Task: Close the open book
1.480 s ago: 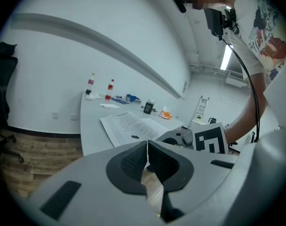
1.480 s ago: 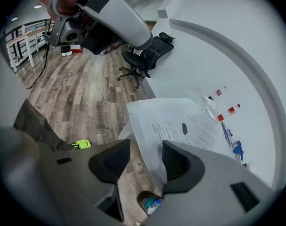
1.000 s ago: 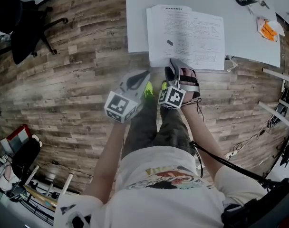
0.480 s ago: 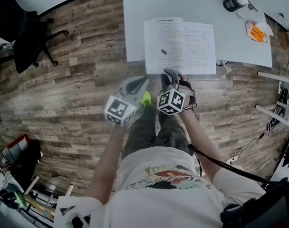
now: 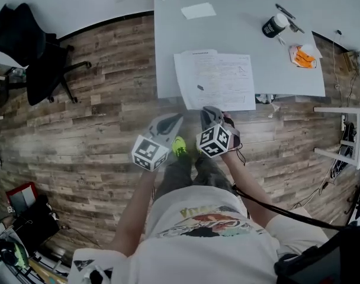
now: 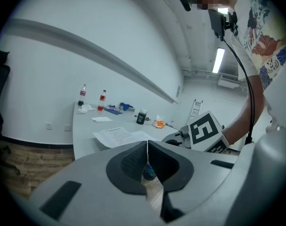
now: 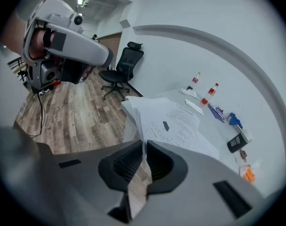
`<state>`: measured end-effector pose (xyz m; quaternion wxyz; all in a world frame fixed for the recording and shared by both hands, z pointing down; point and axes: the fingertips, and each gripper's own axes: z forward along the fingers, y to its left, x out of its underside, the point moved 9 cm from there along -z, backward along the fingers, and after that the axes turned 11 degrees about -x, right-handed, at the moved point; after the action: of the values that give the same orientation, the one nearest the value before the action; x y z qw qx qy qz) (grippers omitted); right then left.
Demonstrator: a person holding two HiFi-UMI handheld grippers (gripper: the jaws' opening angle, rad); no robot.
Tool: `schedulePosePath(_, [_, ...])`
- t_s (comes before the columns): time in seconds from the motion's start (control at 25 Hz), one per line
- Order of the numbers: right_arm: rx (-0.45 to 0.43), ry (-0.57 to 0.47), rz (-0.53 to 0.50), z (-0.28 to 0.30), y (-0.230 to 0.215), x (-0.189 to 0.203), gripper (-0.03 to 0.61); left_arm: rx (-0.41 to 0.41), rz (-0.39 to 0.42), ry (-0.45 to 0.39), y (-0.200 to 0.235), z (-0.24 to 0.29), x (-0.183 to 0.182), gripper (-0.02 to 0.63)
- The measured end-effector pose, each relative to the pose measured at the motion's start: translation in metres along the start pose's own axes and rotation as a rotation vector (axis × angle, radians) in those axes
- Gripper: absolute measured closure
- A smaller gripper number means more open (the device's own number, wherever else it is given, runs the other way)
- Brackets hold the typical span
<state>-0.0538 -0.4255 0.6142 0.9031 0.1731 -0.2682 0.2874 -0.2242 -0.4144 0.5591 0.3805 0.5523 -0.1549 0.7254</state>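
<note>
The wooden floor (image 5: 97, 117) lies below both pairs of my jaws and shows through the slot behind each pair of pads. Straight ahead of them stands the white counter (image 5: 168, 52), its near edge just past my tips. A black office chair (image 7: 119, 67) sits well apart, ahead and to the left of my right jaws.

The open book (image 5: 214, 80) lies on the counter directly ahead of my right gripper (image 7: 143, 149). Its near edge hangs over the counter's edge and reaches my tips. My right jaws are closing, nearly together, with a thin white sliver of the book's near page edge in the slit between the pads. The stacked page edges of its near corner rise just above them.

My left gripper (image 6: 147, 149) has its jaws pressed together with nothing between them. The book lies ahead of them and slightly to their left, apart from the tips. My right gripper's marker cube sits just to their right.

A small dark mark (image 7: 165, 125) lies on the page ahead of my right jaws. A black jar (image 5: 273, 25) stands far beyond them to the right, and two bottles (image 6: 102, 99) stand farthest off.
</note>
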Motion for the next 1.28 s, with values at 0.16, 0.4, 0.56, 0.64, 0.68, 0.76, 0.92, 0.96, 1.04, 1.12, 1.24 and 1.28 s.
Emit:
schedulePosePath(0.16, [-0.005,-0.020,0.037,-0.023,-0.013,0.006,0.541,-0.005,0.008,-0.022,-0.017,0.002,-0.014,0.600])
schedulePosePath(0.4, [-0.051,-0.058,0.091,-0.049,-0.026,0.011,0.545,0.002,-0.006,-0.038,-0.045,0.007,-0.029,0.600])
schedulePosePath(0.56, [-0.073,-0.083,0.109,-0.063,-0.030,0.014,0.545,0.024,0.008,-0.045,-0.063,0.011,-0.042,0.600])
schedulePosePath(0.64, [-0.080,-0.099,0.136,-0.068,-0.033,0.016,0.545,0.032,0.019,-0.047,-0.070,0.014,-0.047,0.600])
schedulePosePath(0.68, [-0.082,-0.109,0.154,-0.071,-0.035,0.018,0.545,0.035,0.024,-0.048,-0.073,0.016,-0.049,0.600])
schedulePosePath(0.76, [-0.083,-0.129,0.195,-0.078,-0.040,0.024,0.546,0.040,0.033,-0.050,-0.079,0.021,-0.053,0.601])
schedulePosePath(0.92, [-0.070,-0.160,0.243,-0.088,-0.050,0.036,0.548,0.054,0.048,-0.038,-0.088,0.032,-0.056,0.600])
schedulePosePath(0.96, [-0.068,-0.165,0.247,-0.090,-0.052,0.040,0.548,0.054,0.051,-0.038,-0.090,0.035,-0.056,0.600])
schedulePosePath(1.04, [-0.067,-0.175,0.255,-0.094,-0.058,0.047,0.548,0.055,0.056,-0.038,-0.094,0.041,-0.056,0.600])
schedulePosePath(1.12, [-0.071,-0.180,0.267,-0.099,-0.063,0.055,0.548,0.053,0.063,-0.037,-0.099,0.046,-0.056,0.600])
schedulePosePath(1.24, [-0.082,-0.187,0.291,-0.104,-0.069,0.067,0.548,0.044,0.074,-0.044,-0.106,0.052,-0.059,0.600])
schedulePosePath(1.28, [-0.086,-0.189,0.295,-0.105,-0.072,0.070,0.548,0.039,0.081,-0.049,-0.108,0.055,-0.060,0.600])
